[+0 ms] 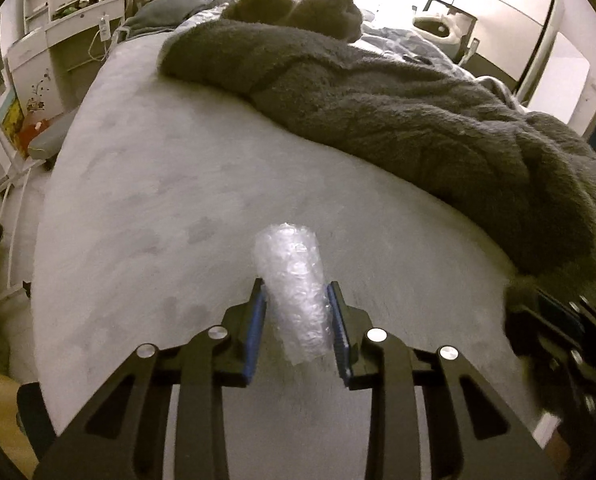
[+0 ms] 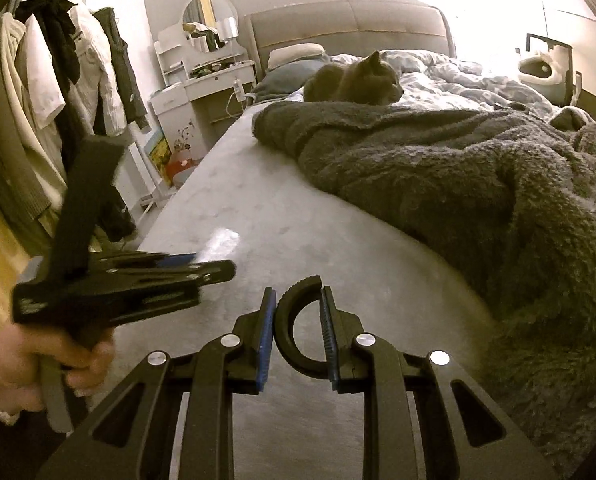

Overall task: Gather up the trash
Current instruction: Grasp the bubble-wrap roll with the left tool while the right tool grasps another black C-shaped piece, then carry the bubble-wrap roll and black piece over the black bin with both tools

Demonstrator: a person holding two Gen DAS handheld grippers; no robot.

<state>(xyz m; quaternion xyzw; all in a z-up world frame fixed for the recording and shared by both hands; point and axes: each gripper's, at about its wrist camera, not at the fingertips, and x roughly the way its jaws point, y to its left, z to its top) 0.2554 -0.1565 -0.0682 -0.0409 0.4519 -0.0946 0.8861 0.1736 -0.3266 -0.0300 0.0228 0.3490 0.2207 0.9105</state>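
A roll of clear bubble wrap (image 1: 292,280) stands between the blue pads (image 1: 258,320) of my left gripper (image 1: 296,286), which is shut on its lower half just above the pale grey bed sheet (image 1: 158,200). In the right wrist view the same gripper (image 2: 214,264) shows blurred at the left, held by a hand (image 2: 38,364), with the bubble wrap (image 2: 222,242) at its tip. My right gripper (image 2: 298,292) is shut on a black C-shaped plastic piece (image 2: 284,332) whose ridged end sticks up past the fingertips. The right gripper (image 1: 550,320) also appears, blurred, at the right edge of the left wrist view.
A dark fleece blanket (image 1: 418,120) covers the right half of the bed, and a grey cat (image 1: 298,8) lies at its far end. Left of the bed are a white dressing table with a round mirror (image 2: 210,12) and hanging clothes (image 2: 58,80).
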